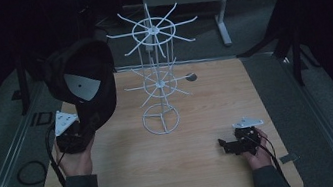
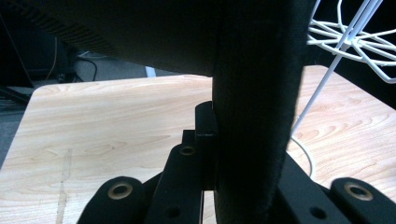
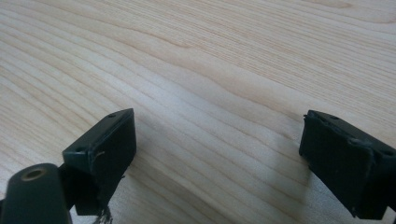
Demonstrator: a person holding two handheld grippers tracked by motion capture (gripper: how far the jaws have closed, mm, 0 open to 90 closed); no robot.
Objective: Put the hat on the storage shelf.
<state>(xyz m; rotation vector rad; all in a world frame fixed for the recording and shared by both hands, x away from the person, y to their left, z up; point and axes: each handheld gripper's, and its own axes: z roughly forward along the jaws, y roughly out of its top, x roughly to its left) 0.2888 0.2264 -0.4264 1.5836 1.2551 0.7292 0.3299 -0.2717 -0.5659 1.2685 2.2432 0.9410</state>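
Hanging from the left gripper (image 1: 81,132), a black cap (image 1: 84,83) is held aloft just left of the white wire rack (image 1: 156,69). Its brim (image 2: 254,116) is clamped between the closed jaws. The cap is judged light and soft, its crown floppy, so the stiffer brim is the better hold. Its long axis runs upward from the gripper, its hollow inside facing the camera. The right gripper (image 1: 228,145) rests open and empty on the table (image 1: 167,174), well right of the rack.

The room is dim. A light wooden table (image 1: 177,173) stands on grey carpet (image 1: 297,103). Behind it, dark curtains hang, and the metal legs of another desk (image 1: 222,19) catch some light.
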